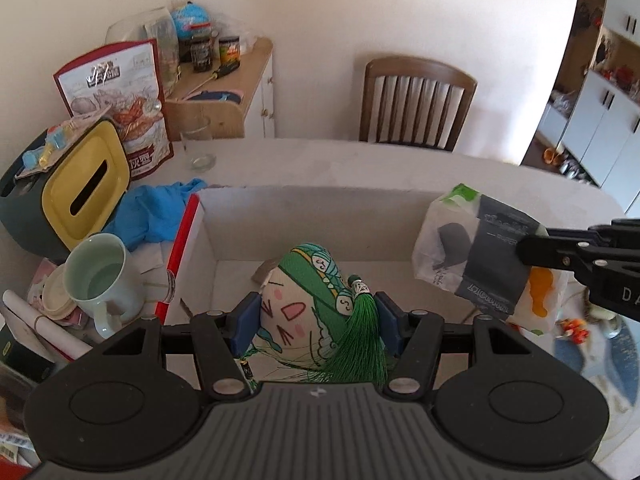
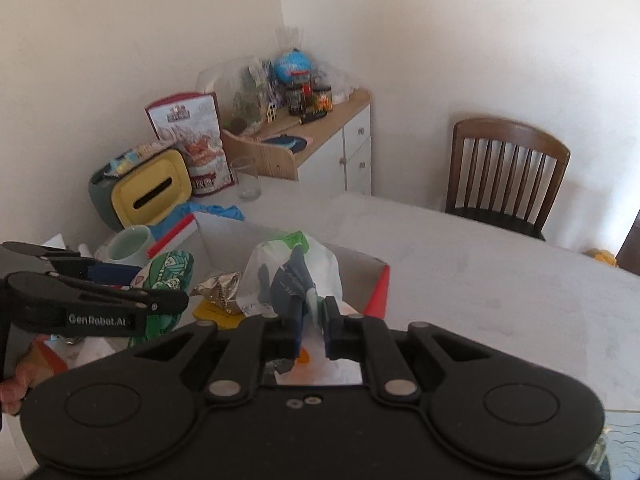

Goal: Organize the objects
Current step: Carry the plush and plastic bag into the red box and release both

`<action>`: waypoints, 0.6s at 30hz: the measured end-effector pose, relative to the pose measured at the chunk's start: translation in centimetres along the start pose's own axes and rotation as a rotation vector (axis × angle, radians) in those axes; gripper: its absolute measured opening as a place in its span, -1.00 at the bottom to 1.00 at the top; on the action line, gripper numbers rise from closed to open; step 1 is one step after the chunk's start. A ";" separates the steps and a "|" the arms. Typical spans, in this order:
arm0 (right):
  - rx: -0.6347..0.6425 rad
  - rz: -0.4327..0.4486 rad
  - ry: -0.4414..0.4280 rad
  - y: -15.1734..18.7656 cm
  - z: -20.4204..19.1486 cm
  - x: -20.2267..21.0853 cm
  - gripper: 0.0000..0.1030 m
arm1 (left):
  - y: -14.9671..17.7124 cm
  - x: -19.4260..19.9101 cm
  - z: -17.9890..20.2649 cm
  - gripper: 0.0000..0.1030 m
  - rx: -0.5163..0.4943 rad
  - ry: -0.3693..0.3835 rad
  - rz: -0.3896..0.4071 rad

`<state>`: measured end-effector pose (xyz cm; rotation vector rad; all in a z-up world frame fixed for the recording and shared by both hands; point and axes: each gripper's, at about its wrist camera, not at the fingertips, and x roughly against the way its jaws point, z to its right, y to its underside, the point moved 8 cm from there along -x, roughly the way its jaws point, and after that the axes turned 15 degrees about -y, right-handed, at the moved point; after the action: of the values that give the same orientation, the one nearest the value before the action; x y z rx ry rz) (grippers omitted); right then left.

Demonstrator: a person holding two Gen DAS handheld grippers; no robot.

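Observation:
My left gripper (image 1: 314,322) is shut on a green and cream stuffed doll (image 1: 308,300) with a cartoon face and a green tassel, held above the open white box with red sides (image 1: 240,224). The right gripper (image 2: 312,330) is shut on a clear plastic packet (image 2: 298,272) holding dark fabric and a grey label, over the box's right part. From the left wrist view the packet (image 1: 476,256) hangs at the right, pinched by the right gripper's fingers (image 1: 560,250). In the right wrist view the doll (image 2: 168,272) and the left gripper (image 2: 160,300) appear at the left. A foil packet (image 2: 220,290) lies inside the box.
Left of the box stand a pale green mug (image 1: 100,276), a yellow-lidded tissue box (image 1: 80,192), a blue cloth (image 1: 156,212), a drinking glass (image 1: 196,146) and a red snack bag (image 1: 120,96). A wooden chair (image 1: 416,100) stands behind the table (image 1: 360,164). A cluttered cabinet (image 2: 320,136) is in the corner.

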<state>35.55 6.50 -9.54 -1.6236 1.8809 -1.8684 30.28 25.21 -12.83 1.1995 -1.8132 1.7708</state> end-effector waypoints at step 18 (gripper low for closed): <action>0.057 -0.160 0.020 3.1 -1.8 -9.0 -0.74 | 3.7 -6.9 0.3 0.17 -0.074 -0.022 -0.184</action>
<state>36.55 12.82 -16.78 -1.7915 1.7346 -1.9846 31.68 26.76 -20.35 1.3149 -1.7040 1.5821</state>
